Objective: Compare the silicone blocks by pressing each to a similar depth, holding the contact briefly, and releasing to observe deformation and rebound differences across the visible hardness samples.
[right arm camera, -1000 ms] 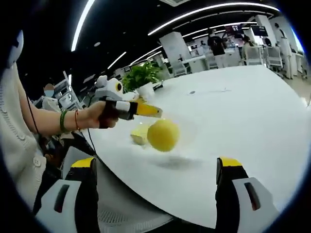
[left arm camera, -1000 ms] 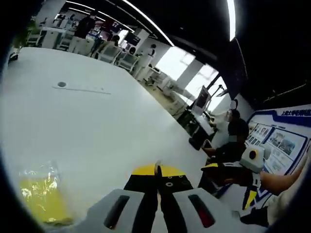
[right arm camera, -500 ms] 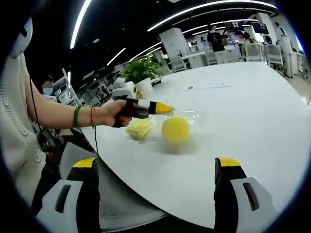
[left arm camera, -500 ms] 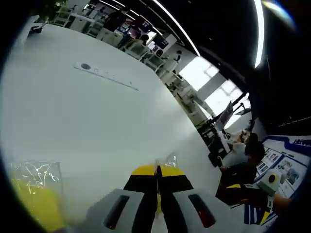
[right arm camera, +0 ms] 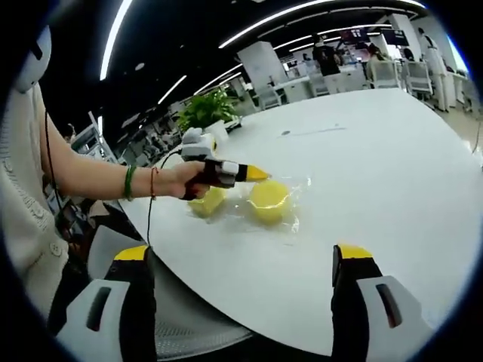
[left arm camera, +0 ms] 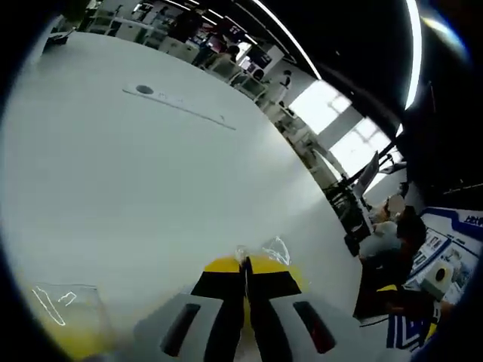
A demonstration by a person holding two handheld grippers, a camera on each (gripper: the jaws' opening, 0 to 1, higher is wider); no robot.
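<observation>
A round yellow silicone block [right arm camera: 268,200] lies in a clear plastic bag [right arm camera: 290,213] on the white table [right arm camera: 392,151]. A second yellow block [right arm camera: 207,202] sits just to its left, partly behind the person's hand [right arm camera: 185,179]. That hand holds my left gripper [right arm camera: 256,173], whose yellow tips rest at the top of the bag. In the left gripper view my left gripper [left arm camera: 245,264] is shut, with crinkled clear film [left arm camera: 275,249] sticking out at its tips, and a bagged yellow block [left arm camera: 64,335] lies at the lower left. My right gripper [right arm camera: 241,253] stands open well short of the blocks.
The table's near edge [right arm camera: 249,320] curves just ahead of my right jaws. A round cable port [left arm camera: 143,90] sits far across the table. A potted plant [right arm camera: 204,109] stands at the far edge. People and office chairs [right arm camera: 385,72] are in the background.
The round block, hanging in its bag from my left gripper a second ago, has come down and now rests on the table. The right gripper has stayed open and nearly still.
</observation>
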